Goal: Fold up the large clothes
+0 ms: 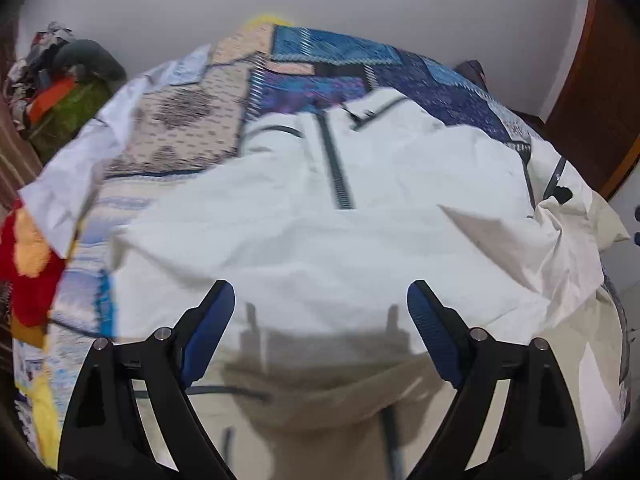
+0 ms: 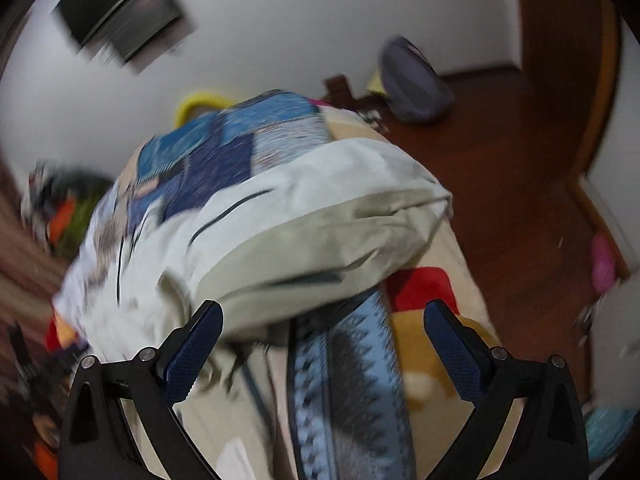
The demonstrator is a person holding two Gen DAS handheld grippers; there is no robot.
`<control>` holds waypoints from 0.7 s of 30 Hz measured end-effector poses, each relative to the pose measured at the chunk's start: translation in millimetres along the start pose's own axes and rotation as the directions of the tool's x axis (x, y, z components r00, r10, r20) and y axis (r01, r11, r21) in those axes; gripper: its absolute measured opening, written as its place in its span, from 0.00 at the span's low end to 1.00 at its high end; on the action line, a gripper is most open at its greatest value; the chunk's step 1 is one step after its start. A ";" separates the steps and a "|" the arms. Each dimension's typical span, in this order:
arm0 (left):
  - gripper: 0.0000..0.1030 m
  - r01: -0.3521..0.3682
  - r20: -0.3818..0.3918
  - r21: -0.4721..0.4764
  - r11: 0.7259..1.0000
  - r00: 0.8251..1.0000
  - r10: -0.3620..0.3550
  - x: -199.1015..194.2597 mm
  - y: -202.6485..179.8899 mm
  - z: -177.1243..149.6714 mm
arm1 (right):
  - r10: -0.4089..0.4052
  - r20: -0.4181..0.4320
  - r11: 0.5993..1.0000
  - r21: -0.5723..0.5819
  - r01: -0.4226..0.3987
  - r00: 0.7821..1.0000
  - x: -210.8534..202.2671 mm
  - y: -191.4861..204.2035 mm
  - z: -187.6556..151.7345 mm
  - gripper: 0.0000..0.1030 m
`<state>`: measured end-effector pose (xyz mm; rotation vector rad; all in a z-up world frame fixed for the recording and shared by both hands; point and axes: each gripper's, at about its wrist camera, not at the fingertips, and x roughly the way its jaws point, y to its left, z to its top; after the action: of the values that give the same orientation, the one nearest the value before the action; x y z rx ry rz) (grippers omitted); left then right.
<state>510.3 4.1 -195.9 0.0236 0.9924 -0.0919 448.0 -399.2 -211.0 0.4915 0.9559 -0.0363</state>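
Your work surface is the bed, covered by a patchwork bedspread [image 1: 320,56] in blue, beige and purple. The white garment [image 1: 320,232], with dark piping and a zipper, lies spread across that bedspread; in the right wrist view one end is bunched into a fold. Your left gripper [image 1: 320,300] hangs above the garment, fingers released, nothing between them. Your right gripper [image 2: 323,318] is likewise spread wide and empty.
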 end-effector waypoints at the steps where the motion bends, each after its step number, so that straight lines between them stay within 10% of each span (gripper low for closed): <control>1: 0.86 0.014 -0.010 -0.003 1.000 1.000 -0.014 6.4 -5.9 1.1 | 0.015 -0.014 0.999 0.036 -0.015 1.000 9.1 -7.8 5.9 0.97; 9: 0.88 0.068 -0.061 -0.026 0.997 0.996 -0.070 58.8 -40.1 -5.5 | 0.111 -0.125 0.961 0.265 -0.074 0.986 99.9 -42.7 19.8 0.87; 17: 0.91 0.082 -0.026 -0.026 0.996 0.996 -0.083 56.4 -38.0 -13.0 | 0.121 -0.089 0.927 0.367 -0.080 0.989 132.2 -47.0 22.1 0.24; 21: 0.90 0.073 -0.035 -0.018 0.997 0.997 -0.073 47.7 -32.2 -18.4 | 0.092 0.002 0.951 0.297 -0.088 0.996 98.4 -34.9 33.5 0.10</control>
<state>518.1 -30.0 -245.2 -0.0262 1.0298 -0.1508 523.0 -426.2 -286.2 0.8138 0.9428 -0.0957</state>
